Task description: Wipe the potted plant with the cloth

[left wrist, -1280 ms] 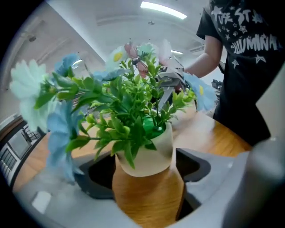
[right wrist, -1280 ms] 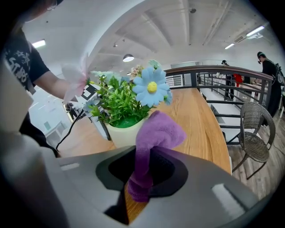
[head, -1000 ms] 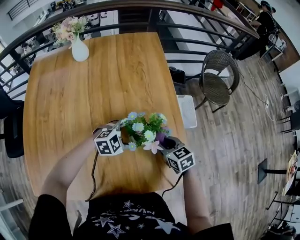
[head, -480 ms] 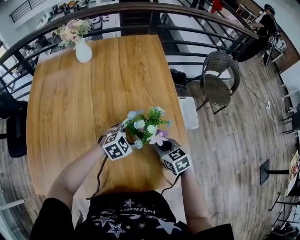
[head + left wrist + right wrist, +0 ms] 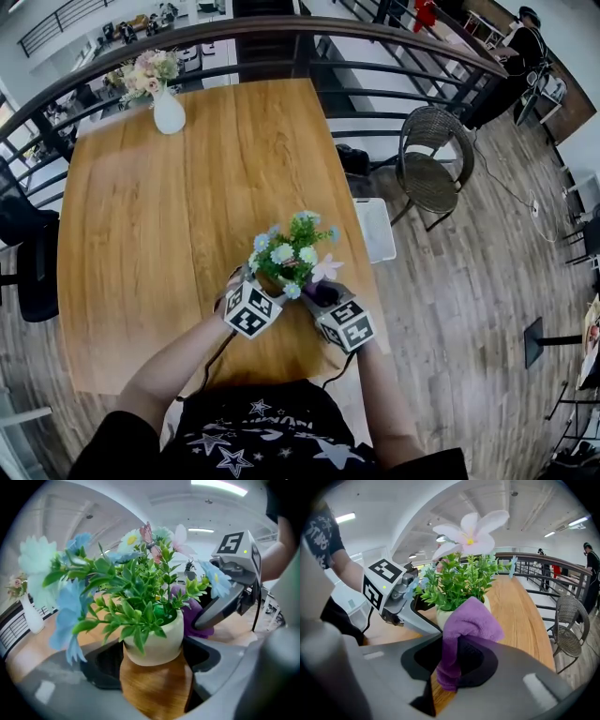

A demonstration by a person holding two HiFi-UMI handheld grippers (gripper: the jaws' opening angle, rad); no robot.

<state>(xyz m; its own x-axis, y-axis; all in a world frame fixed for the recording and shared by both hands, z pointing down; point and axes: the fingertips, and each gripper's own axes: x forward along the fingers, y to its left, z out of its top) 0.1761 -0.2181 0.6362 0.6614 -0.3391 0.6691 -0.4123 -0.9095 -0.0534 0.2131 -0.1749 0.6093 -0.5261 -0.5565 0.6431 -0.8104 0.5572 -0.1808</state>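
**L gripper** [image 5: 152, 660]: jaws set wide, clamped on the cream pot [image 5: 154, 641] of the potted plant [image 5: 291, 258], one pad on each side of it. Bare wood shows under the pot base.

**R gripper** [image 5: 454, 663]: jaws closed on a purple cloth [image 5: 466, 625]. The cloth's upper fold lies against the pot's side, under the leaves. In the left gripper view it shows behind the pot, at frame R.

**Markings:** each gripper's cube [image 5: 251, 311] carries b/w square marker patterns, no words. The person's dark shirt [image 5: 253, 436] has star print; its lettering is too small to read.

**Position & room:** the plant is at the lower R of the table [image 5: 159, 206], near its R edge and near the person. The tabletop is open to the upper L and centre. A white vase w/ flowers [image 5: 169, 112] stands well apart at the table's upper L, by the railing [image 5: 281, 28]. A wicker chair [image 5: 431, 159] is on the floor at frame R.
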